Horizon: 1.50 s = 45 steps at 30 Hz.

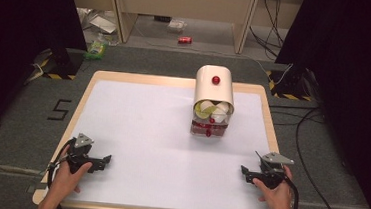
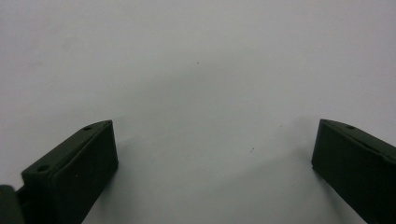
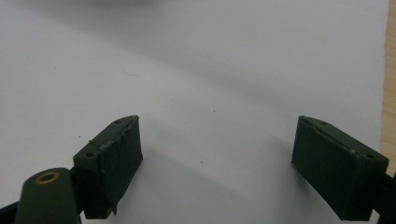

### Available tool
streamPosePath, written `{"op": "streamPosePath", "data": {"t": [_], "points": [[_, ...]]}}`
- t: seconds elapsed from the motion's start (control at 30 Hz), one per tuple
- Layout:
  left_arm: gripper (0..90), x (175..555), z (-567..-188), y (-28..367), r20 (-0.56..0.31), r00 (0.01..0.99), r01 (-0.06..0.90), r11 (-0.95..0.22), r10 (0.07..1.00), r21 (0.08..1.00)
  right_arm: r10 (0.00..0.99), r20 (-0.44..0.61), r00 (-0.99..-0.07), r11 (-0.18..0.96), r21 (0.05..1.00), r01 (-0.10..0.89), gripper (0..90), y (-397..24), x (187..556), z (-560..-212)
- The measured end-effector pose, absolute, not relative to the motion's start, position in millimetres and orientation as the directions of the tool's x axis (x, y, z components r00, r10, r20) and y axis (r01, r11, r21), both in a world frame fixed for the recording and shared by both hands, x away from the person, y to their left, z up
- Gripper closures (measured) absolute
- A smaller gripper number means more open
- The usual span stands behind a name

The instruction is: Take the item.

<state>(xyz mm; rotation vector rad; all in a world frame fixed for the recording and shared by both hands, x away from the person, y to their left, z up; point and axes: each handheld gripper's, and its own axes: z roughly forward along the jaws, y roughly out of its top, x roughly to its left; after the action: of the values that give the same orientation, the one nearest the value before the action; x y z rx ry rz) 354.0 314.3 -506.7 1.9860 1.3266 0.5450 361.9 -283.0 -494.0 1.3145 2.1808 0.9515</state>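
A cream rounded box (image 1: 215, 87) with a red knob (image 1: 216, 80) stands at the back right of the white table top (image 1: 146, 131). Its open front shows pale green and white pieces (image 1: 212, 111) above a clear base holding small red things (image 1: 209, 130). My left gripper (image 1: 105, 161) rests low on the table at the front left, held by a hand. In the left gripper view that gripper (image 2: 212, 154) is open over bare white surface. My right gripper (image 1: 245, 173) sits at the front right, and in the right gripper view it (image 3: 217, 154) also stands open with nothing between its jaws.
The table has a wooden rim (image 1: 268, 116). Beyond it lie a grey floor, a red can (image 1: 184, 40), cables (image 1: 305, 144) on the right, and a green packet (image 1: 96, 49) at the back left. Dark curtains flank both sides.
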Motion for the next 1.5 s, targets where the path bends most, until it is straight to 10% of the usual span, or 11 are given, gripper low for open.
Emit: {"op": "streamPosePath", "data": {"t": [1.5], "points": [[0.0, 354, -507, 314, -0.028, 0.394, 0.636, -0.25, 0.919, 0.73, 0.809, -0.059, -0.584, 0.358, 0.838, 0.411, 23.3, -250, 345, -445]]}}
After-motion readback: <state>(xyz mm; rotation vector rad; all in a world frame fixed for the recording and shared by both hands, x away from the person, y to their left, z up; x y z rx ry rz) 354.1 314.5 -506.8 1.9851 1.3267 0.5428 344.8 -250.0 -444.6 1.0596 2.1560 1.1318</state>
